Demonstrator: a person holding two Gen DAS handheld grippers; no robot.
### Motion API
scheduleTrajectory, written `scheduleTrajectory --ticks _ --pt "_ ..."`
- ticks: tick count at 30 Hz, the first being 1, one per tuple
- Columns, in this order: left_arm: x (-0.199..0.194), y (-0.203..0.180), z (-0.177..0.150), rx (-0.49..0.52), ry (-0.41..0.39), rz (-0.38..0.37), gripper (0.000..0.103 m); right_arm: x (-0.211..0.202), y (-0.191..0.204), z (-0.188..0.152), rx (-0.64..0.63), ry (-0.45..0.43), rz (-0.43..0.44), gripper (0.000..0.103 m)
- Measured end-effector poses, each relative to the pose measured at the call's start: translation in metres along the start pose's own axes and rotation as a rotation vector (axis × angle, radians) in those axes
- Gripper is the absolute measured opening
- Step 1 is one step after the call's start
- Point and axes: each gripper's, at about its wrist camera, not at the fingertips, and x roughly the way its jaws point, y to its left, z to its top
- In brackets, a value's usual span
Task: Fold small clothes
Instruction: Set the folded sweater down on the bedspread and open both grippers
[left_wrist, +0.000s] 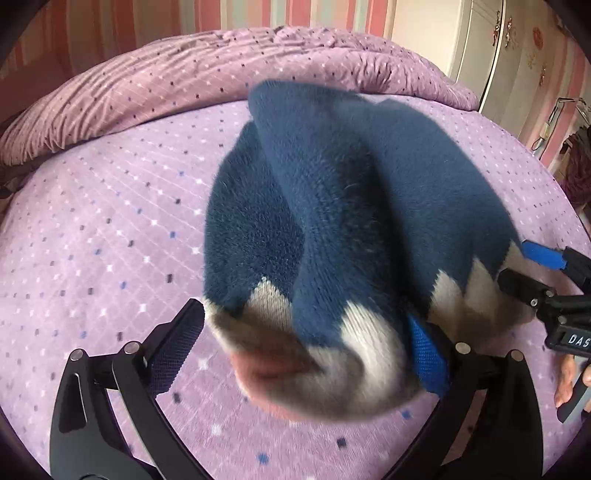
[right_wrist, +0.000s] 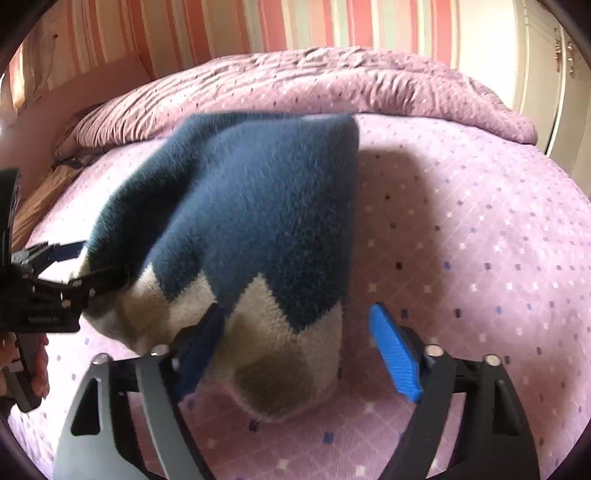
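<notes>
We hold the sweater (left_wrist: 351, 206) over the bed (left_wrist: 92, 240) to lay it flat; both claws gape wide, left claw (left_wrist: 306, 350) and right claw (right_wrist: 299, 350), its hem loose between them.

Navy sweater (left_wrist: 332, 206), cream zigzag hem; lilac dotted bedspread (left_wrist: 110, 229).

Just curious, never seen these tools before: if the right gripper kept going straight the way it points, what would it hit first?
Most likely the blue knit garment: its cream zigzag hem already sits between the open fingers of the right gripper, with the purple bedspread just beneath. Depth is hard to judge.
</notes>
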Motion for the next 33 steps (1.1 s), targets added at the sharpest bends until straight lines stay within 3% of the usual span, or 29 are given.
scheduleTrajectory --ticks 2,9,14,16,20,26,33 --pt "-0.015 0.001 -0.001 -0.008 -0.021 0.004 0.100 -0.019 0.004 0.006 0.015 -0.037 0.002 0.095" --pt "-0.071 0.019 -0.022 -0.132 -0.031 0.069 0.100 -0.075 0.022 0.011 0.045 -0.143 -0.004 0.101" --pt "-0.094 0.033 -0.059 -0.212 -0.069 0.105 0.100 -0.070 0.025 -0.025 0.081 -0.130 -0.028 0.101" --pt "-0.104 0.034 -0.074 -0.222 -0.099 0.120 0.100 -0.063 0.027 -0.043 0.076 -0.100 -0.054 0.101" --pt "-0.125 0.030 -0.100 -0.217 -0.154 0.119 0.100 -0.071 0.032 -0.072 0.054 -0.128 -0.099 0.101" --pt "-0.177 0.015 -0.130 -0.186 -0.134 0.152 0.100 -0.144 0.043 -0.088 0.071 -0.163 -0.068 0.101" --pt "-0.275 0.006 -0.154 -0.246 -0.177 0.186 0.100 -0.248 0.062 -0.095 0.030 -0.218 -0.051 0.101"
